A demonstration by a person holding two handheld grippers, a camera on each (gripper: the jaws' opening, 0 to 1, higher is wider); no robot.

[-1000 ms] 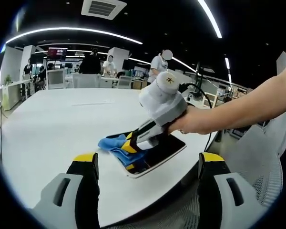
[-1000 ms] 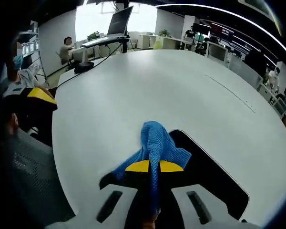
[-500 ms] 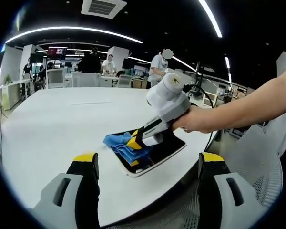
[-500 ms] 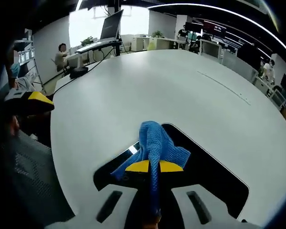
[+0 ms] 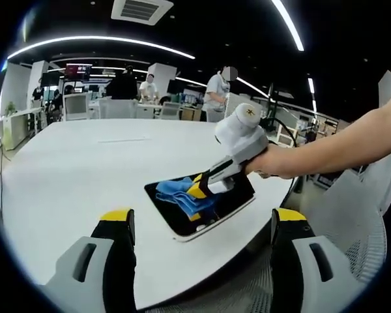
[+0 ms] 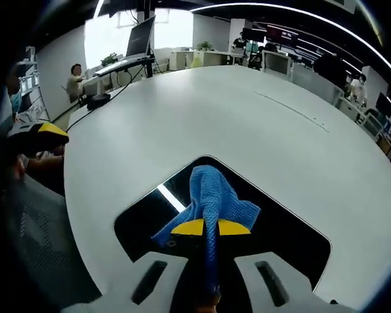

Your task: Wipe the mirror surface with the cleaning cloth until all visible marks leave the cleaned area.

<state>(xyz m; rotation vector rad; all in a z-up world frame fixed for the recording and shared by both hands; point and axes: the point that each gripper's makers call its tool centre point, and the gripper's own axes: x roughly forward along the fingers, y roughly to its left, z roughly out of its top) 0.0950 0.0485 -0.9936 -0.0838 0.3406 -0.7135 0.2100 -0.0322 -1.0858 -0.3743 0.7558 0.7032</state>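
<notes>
A dark rectangular mirror (image 5: 176,210) (image 6: 150,208) with a pale frame lies flat near the white table's edge. A blue cleaning cloth (image 5: 181,194) (image 6: 212,195) rests bunched on its glass. My right gripper (image 6: 206,227) is shut on the cloth and presses it against the mirror; in the left gripper view that gripper (image 5: 202,193) reaches in from the right, held by a bare arm. My left gripper (image 5: 202,225) hangs open off the table's near edge, apart from the mirror, with nothing between its jaws.
The wide white table (image 5: 65,163) (image 6: 234,111) stretches far beyond the mirror. A mesh chair (image 6: 32,248) stands at its near edge. Several people, desks and monitors (image 6: 140,36) fill the room behind. A black cable (image 6: 111,94) runs along the far left rim.
My right gripper has dragged the cloth from the mirror's left end toward its middle, uncovering dark glass there. My left gripper has stayed where it was.
</notes>
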